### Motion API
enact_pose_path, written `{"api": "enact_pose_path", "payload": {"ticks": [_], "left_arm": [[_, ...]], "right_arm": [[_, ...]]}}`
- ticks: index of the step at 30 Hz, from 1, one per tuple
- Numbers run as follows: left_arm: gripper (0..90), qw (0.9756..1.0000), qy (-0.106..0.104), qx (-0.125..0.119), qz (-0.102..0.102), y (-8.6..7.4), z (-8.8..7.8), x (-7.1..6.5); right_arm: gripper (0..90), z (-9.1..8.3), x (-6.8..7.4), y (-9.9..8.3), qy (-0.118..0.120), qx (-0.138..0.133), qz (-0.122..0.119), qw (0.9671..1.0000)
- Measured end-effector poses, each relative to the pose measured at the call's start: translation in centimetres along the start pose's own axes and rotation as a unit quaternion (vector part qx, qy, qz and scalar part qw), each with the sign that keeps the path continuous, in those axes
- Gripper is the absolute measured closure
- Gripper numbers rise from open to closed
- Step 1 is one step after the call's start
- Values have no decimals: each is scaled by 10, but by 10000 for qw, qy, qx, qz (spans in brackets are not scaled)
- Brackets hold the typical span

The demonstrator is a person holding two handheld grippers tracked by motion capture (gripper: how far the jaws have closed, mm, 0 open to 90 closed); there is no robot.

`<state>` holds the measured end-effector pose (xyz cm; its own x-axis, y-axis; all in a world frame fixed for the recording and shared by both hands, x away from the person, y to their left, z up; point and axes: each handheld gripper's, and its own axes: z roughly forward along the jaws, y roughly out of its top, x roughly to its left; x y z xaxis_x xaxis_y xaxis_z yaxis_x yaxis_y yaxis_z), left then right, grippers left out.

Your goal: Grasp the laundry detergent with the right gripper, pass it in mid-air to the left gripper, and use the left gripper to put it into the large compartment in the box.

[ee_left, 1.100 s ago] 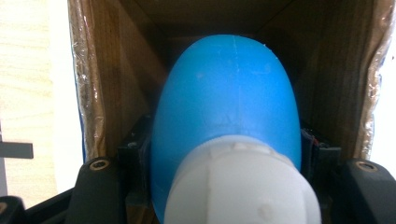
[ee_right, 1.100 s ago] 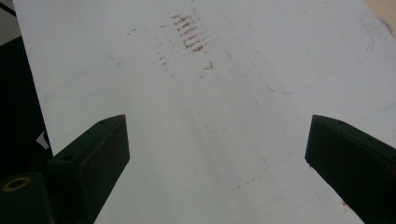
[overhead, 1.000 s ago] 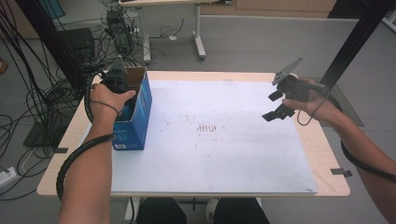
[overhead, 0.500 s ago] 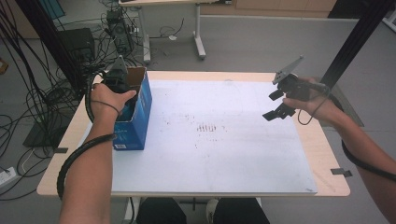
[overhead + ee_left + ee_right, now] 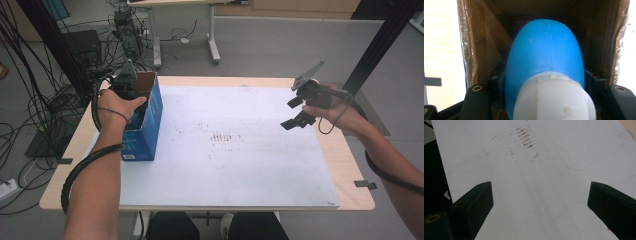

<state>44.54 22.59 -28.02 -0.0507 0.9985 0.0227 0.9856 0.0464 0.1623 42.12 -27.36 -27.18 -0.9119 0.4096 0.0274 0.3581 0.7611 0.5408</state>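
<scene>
Bottle (image 5: 544, 57) of smooth blue plastic with white cap (image 5: 554, 97), probably light, stiff and slippery, down inside blue carton (image 5: 145, 120) at table's (image 5: 350, 170) left edge, pinched just below cap by left gripper (image 5: 125, 82); right gripper (image 5: 296, 114) spread, empty, above white sheet (image 5: 240, 165).

The bottle (image 5: 545, 65) looks like smooth blue plastic with a soft sheen and a faint moulding seam, and its white cap (image 5: 554, 100) is matt, ridged plastic. The box (image 5: 147, 122) is glossy blue printed cardboard outside and raw brown cardboard inside, with shiny crinkled tape along its cut edges. The tabletop (image 5: 345, 165) is pale wood under a matt white sheet (image 5: 541, 195) that is smooth but scuffed with small rusty-brown marks, while the right gripper (image 5: 540, 200) has matt black plastic jaws with slightly worn faces.
</scene>
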Motion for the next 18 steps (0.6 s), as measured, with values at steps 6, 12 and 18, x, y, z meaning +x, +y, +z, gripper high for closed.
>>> {"api": "enact_pose_path", "payload": {"ticks": [6,12,18], "left_arm": [[366,10000,8,-4,-12,0,0,0],[366,10000,20,-1,14,0,0,-1],[366,10000,27,2,12,0,-1,-1]], "right_arm": [[64,-1,0,0,-10,-35,4,10000],[64,-1,-1,-3,-10,-36,16,10000],[64,-2,-1,-3,-16,-51,25,10000]]}}
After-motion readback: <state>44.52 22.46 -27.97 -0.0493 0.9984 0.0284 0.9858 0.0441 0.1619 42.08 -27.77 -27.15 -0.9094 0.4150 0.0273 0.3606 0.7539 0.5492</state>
